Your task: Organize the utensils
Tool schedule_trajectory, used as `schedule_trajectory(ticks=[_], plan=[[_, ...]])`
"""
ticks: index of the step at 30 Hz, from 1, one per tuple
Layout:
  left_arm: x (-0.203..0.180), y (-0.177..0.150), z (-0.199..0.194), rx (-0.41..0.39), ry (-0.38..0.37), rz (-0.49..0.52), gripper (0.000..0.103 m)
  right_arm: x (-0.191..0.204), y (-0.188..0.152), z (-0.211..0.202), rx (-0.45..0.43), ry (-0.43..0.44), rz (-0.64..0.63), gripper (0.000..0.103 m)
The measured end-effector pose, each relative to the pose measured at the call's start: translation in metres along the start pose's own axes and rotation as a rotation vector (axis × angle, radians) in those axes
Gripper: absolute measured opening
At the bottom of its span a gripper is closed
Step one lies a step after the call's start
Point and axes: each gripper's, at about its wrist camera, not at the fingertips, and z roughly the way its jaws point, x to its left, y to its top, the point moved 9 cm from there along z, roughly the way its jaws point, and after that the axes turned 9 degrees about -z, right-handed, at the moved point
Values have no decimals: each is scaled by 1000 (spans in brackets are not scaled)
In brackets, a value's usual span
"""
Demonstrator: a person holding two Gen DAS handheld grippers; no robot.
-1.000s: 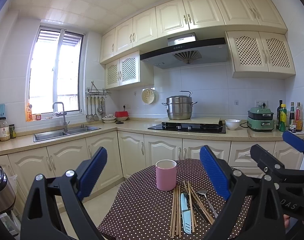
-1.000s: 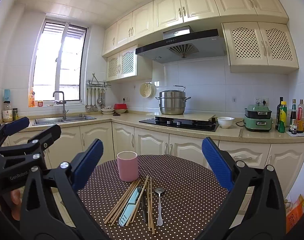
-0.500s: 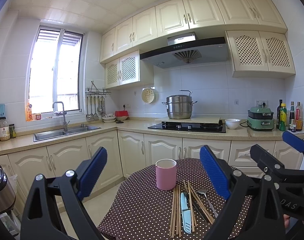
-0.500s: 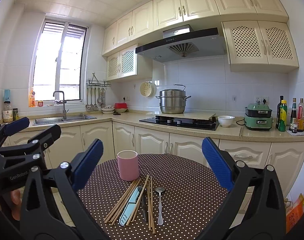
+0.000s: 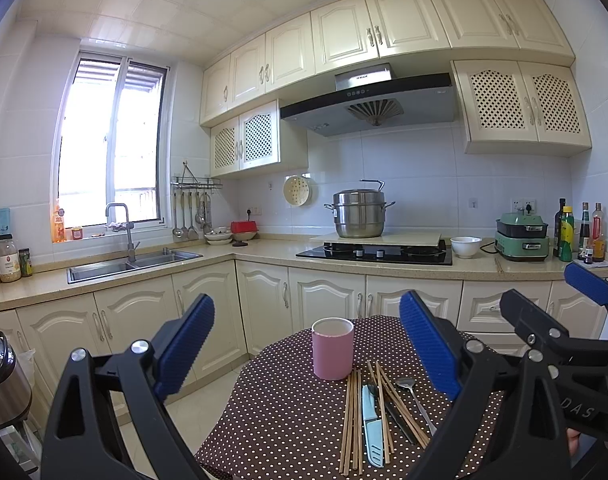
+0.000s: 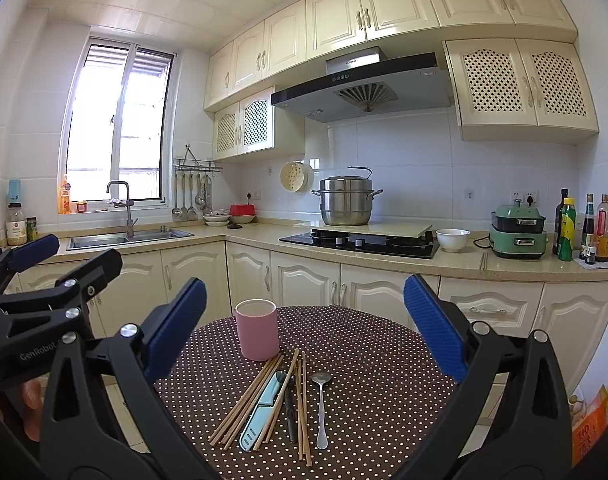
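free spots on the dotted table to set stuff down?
Bare cloth right of the spoon out to the table edge, and behind the pink cup. Crowded: chopsticks, knife heaped just before the cup, center-left.

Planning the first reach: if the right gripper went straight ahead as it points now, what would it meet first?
Nothing close: the open right gripper aims above the table, so probably the cabinet doors beyond, though depth is unclear.
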Motion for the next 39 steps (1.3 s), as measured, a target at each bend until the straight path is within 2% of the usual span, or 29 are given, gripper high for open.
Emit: schedule_trajectory(ticks=[14, 24, 31, 39], plan=[[1, 1, 0, 3, 2, 2, 92, 0, 0, 1, 7, 0, 0, 97], [9, -6, 13, 55, 8, -2, 92, 3, -6, 15, 51, 22, 1, 97], [18, -26, 40, 137, 4, -10, 92, 12, -26, 39, 114, 49, 1, 97], [26, -71, 101, 350, -68, -40, 92, 15, -56, 87, 234, 130, 35, 97]])
